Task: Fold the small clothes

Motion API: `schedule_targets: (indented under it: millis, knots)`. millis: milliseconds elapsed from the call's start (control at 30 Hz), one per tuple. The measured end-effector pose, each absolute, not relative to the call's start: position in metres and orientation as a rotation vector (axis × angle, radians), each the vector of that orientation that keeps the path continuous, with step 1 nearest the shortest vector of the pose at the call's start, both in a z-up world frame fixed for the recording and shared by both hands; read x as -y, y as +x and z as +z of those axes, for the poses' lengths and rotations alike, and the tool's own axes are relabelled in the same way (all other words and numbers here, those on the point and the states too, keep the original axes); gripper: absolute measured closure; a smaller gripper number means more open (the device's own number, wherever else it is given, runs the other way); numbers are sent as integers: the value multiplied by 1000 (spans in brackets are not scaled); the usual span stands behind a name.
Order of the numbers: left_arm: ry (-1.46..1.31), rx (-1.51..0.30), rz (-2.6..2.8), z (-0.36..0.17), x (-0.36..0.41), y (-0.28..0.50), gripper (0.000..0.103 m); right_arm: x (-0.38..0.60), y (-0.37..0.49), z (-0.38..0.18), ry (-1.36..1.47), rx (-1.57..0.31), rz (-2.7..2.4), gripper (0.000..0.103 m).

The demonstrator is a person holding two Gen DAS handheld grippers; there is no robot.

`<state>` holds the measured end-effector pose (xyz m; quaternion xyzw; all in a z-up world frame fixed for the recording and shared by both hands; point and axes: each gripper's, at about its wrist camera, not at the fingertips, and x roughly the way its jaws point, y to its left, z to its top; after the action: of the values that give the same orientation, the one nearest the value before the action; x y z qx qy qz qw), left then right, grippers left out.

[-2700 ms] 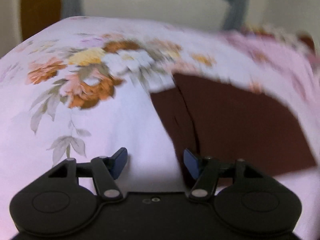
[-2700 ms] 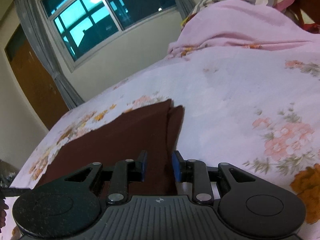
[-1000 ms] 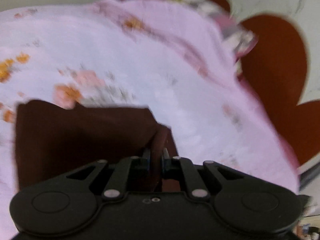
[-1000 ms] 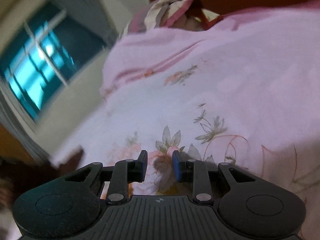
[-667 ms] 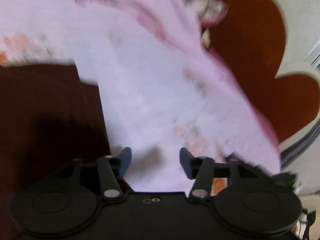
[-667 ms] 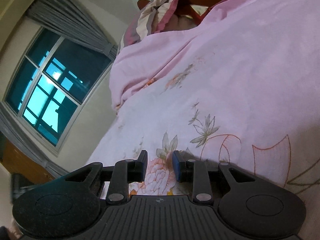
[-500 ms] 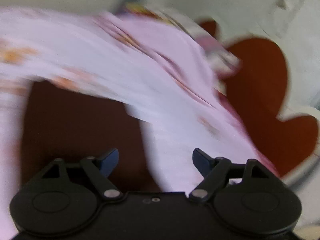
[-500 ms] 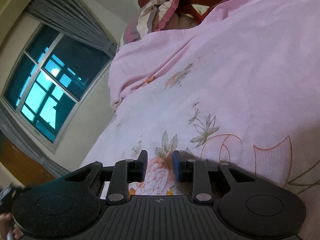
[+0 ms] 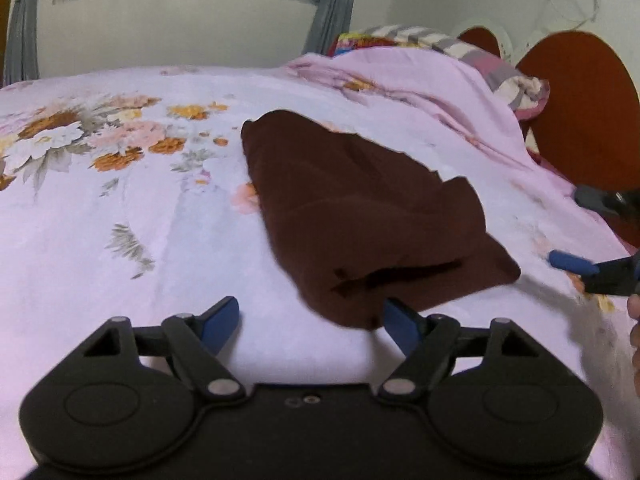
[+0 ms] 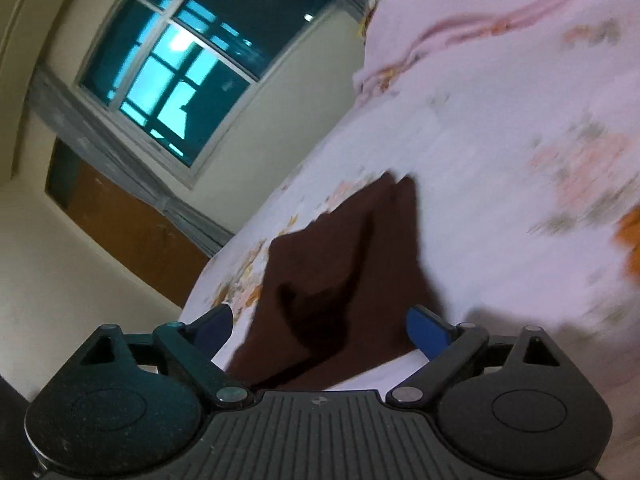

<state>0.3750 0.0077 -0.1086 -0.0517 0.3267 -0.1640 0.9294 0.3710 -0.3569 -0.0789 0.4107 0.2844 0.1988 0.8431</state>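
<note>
A dark brown folded garment [image 9: 360, 216] lies flat on the pink floral bedsheet [image 9: 120, 216]; it also shows in the right wrist view [image 10: 340, 280]. My left gripper [image 9: 312, 320] is open and empty, just in front of the garment's near edge. My right gripper [image 10: 320, 330] is open and empty, with the garment's near end lying between its spread fingers. The right gripper's blue fingertips [image 9: 568, 262] show at the right edge of the left wrist view, beside the garment's right corner.
A bunched pink blanket [image 9: 420, 80] and striped pillow [image 9: 504, 76] lie at the head of the bed by a red-brown headboard [image 9: 580, 100]. A window [image 10: 188, 68] with grey curtains and a cream wall stand beyond the bed.
The left gripper let go of the garment, opened wide and drew back. The right gripper opened and swung from the bare sheet back over the garment. The garment now lies folded smaller.
</note>
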Motion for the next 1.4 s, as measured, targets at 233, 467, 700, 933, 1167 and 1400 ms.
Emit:
schedule_targets:
  millis: [233,467,700,933,1167,1400]
  knots:
    - [-129,-665,-249,-122,-2,390,22,341,405,-105,1228,-749,439,10]
    - [-133,-655,-261,-129,-4,395,23,317,438,-120,1329,-863,410,13]
    - [-104,-655,-243,-130,-2,395,26,304,472,-108,1007,-882,377,88]
    - [-77,-649,-234,-134,1,395,21,316,442,-50,467,-544,502,88]
    - [-41,-658,-236,-136,8,396,18,375,454,-128,798,-742,422,85]
    - [-109,-646,-267,-133,5,396,18,370,441,-129,778,-743,416,75]
